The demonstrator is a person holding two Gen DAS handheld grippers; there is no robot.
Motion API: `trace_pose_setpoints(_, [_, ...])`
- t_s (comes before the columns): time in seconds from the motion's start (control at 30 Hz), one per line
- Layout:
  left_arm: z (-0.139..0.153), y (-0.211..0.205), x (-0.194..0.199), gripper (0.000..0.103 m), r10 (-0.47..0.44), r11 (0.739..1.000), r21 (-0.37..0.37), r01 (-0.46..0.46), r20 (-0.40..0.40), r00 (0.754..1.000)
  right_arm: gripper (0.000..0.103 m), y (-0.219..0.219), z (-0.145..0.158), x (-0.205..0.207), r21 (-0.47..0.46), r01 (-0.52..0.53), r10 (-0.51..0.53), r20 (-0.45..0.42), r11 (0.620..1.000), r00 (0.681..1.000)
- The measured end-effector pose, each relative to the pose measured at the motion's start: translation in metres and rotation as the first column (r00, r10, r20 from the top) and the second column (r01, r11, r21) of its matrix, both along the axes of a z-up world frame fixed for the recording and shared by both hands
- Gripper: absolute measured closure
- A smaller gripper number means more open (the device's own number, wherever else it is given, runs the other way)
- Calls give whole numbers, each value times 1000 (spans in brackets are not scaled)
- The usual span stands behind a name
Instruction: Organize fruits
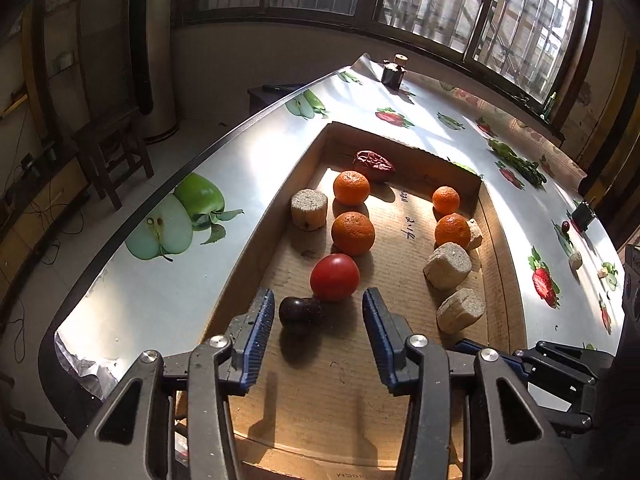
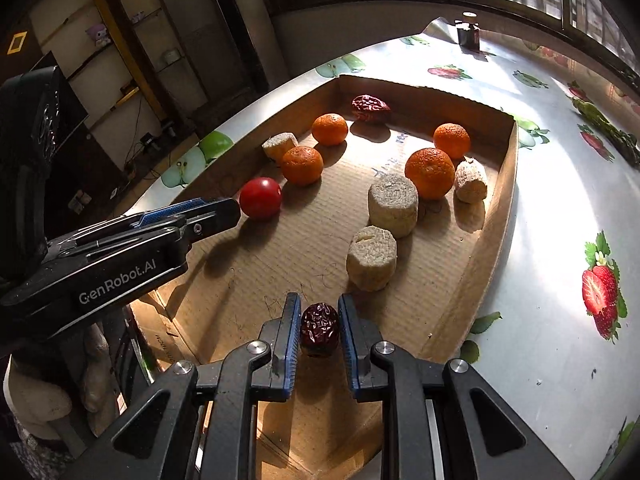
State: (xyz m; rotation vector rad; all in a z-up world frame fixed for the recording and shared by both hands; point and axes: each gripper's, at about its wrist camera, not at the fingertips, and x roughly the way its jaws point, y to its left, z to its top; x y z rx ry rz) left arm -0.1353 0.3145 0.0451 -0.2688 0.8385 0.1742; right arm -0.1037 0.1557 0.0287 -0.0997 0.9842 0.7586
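Observation:
A shallow cardboard tray (image 1: 496, 248) (image 2: 506, 184) holds the fruit. On its left side stand two oranges (image 1: 352, 233) (image 2: 301, 165), a red tomato (image 1: 334, 277) (image 2: 261, 197), a dark plum (image 1: 300, 311) and a wrinkled red date (image 1: 374, 164) (image 2: 370, 106) at the back. On its right side are two more oranges (image 1: 452, 230) (image 2: 429, 173). My left gripper (image 1: 318, 314) is open, fingers either side of the plum and tomato. My right gripper (image 2: 319, 330) is shut on a red date (image 2: 319, 329) above the tray's near end.
Several pale corn-cob chunks (image 1: 447, 265) (image 2: 393, 205) lie in the tray. The table (image 1: 168, 288) has a fruit-print cover. A dark jar (image 1: 394, 70) (image 2: 468, 34) stands at the far end. Small bits (image 1: 576, 259) lie on the right of the table.

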Motion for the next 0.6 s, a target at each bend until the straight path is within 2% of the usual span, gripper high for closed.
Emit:
trace_pose_setpoints(0.23, [24,-9,-12,46,34,995,91,-40,64,997,80,-14,16,-9,54,20,-22,27,998,999])
trace_pose_setpoints(0.43, [41,-22,-19,37,60,978,190,-80,113,992,71,-33,32,-20,97,51,-57,62,994,996])
trace_pose_setpoints(0.5, [45,-27,-22,31,64,974,210,-90,127,990,67,-41,35,-22,112,65,-73,63,992,995])
trace_pose_setpoints(0.6, [51,-31,-24,27,72,969,223,-103,143,987,65,-52,38,-26,132,92,-101,67,987,993])
